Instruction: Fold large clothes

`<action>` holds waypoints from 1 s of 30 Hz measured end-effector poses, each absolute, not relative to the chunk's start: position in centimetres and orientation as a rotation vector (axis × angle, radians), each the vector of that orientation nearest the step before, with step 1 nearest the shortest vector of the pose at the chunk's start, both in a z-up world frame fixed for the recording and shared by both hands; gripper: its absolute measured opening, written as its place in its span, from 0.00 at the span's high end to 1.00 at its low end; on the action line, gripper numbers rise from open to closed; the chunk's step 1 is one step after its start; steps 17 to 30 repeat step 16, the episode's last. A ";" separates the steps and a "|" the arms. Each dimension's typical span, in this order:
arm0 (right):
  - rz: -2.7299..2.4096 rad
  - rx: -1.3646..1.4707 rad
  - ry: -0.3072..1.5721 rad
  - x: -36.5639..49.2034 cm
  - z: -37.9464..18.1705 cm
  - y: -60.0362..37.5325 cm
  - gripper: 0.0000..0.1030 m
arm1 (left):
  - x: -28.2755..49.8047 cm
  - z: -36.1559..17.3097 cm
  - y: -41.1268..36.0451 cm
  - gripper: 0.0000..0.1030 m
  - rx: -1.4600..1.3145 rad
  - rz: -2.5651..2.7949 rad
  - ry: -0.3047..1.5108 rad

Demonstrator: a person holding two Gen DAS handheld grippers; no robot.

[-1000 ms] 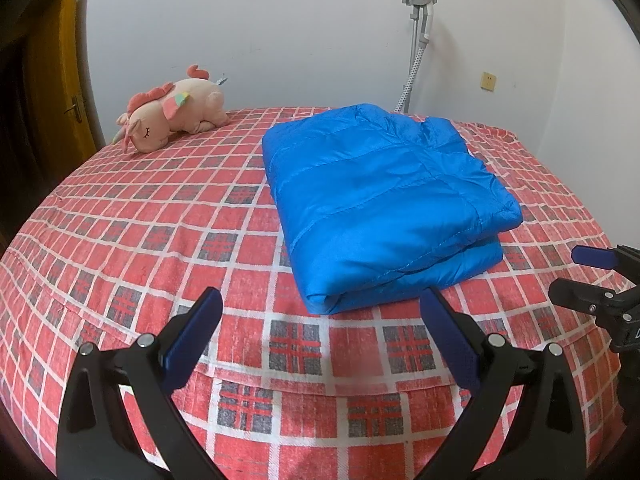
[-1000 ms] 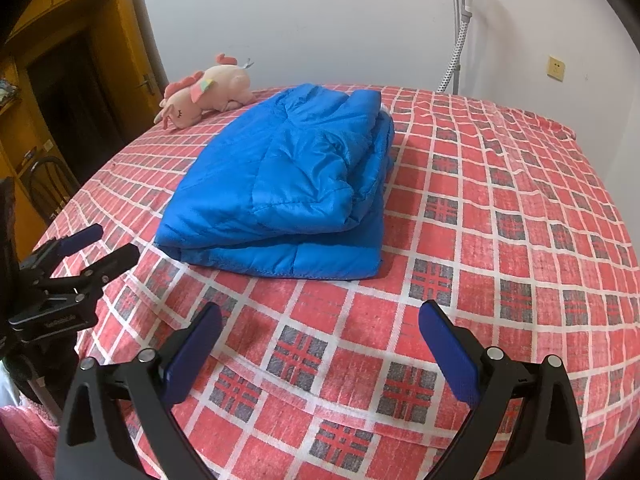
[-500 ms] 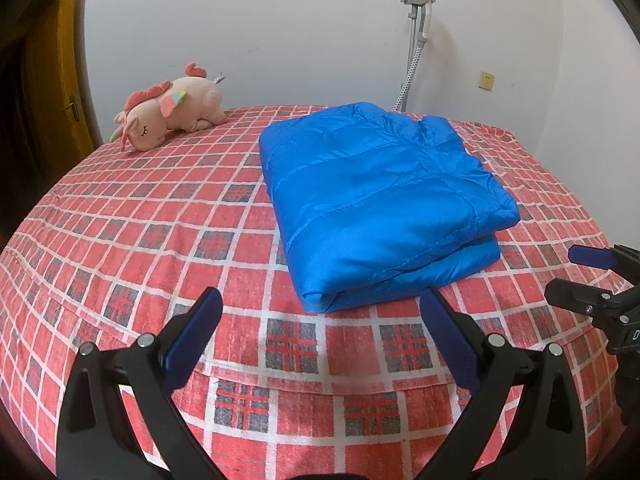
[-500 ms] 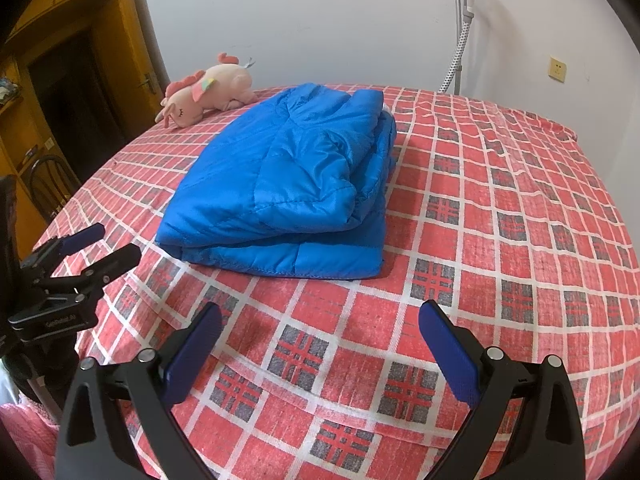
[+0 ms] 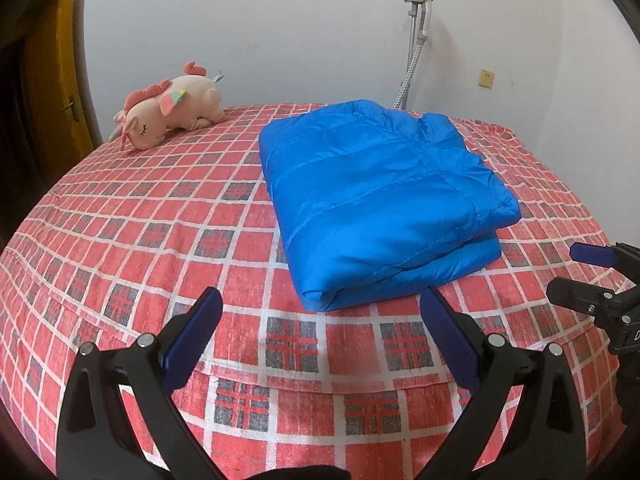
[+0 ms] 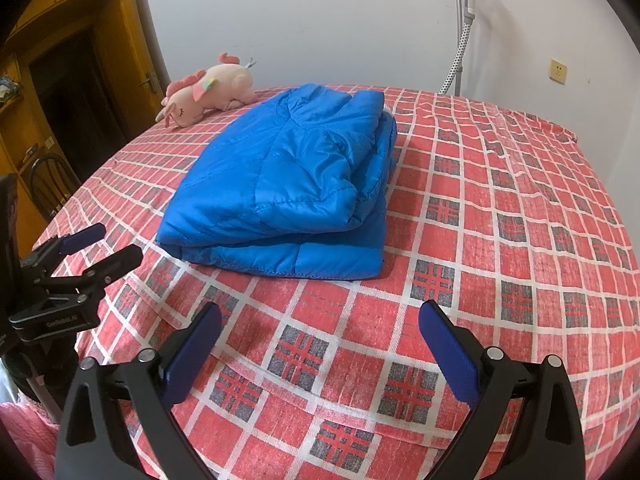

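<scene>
A blue padded jacket (image 5: pixel 380 200) lies folded into a thick rectangle on the red checked bed (image 5: pixel 140 232); the right wrist view shows the same jacket (image 6: pixel 288 184) from its other corner. My left gripper (image 5: pixel 320 312) hovers open just short of the jacket's near folded corner, holding nothing. My right gripper (image 6: pixel 320 320) is open too, a short way back from the jacket's near edge, also empty. Each gripper appears in the other's view: the right gripper (image 5: pixel 580 276) at the far right, the left gripper (image 6: pixel 100 248) at the far left.
A pink plush unicorn (image 5: pixel 168 108) lies at the far left of the bed by the white wall. A garment steamer pole (image 5: pixel 416 40) stands behind the bed. A wooden door (image 6: pixel 92 92) and a chair (image 6: pixel 48 184) are off to the left.
Both grippers stay open and have barely shifted; the views have drifted very slightly. The jacket has not moved.
</scene>
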State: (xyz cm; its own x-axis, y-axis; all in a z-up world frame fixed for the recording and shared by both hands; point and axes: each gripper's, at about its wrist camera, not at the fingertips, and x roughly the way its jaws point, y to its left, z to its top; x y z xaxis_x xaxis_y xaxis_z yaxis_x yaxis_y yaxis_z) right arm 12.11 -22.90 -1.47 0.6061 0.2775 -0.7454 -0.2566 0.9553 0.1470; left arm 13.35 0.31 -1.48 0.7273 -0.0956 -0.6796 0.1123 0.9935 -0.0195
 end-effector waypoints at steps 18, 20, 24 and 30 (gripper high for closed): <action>0.311 0.023 0.866 12.2 -1.6 -23.1 0.04 | 13.3 -1.4 0.3 0.05 0.013 -0.114 0.751; 0.311 0.023 0.866 12.2 -1.6 -23.1 0.04 | 13.3 -1.4 0.3 0.05 0.013 -0.114 0.751; 0.311 0.023 0.866 12.2 -1.6 -23.1 0.04 | 13.3 -1.4 0.3 0.05 0.013 -0.114 0.751; 0.311 0.023 0.866 12.2 -1.6 -23.1 0.04 | 13.3 -1.4 0.3 0.05 0.013 -0.114 0.751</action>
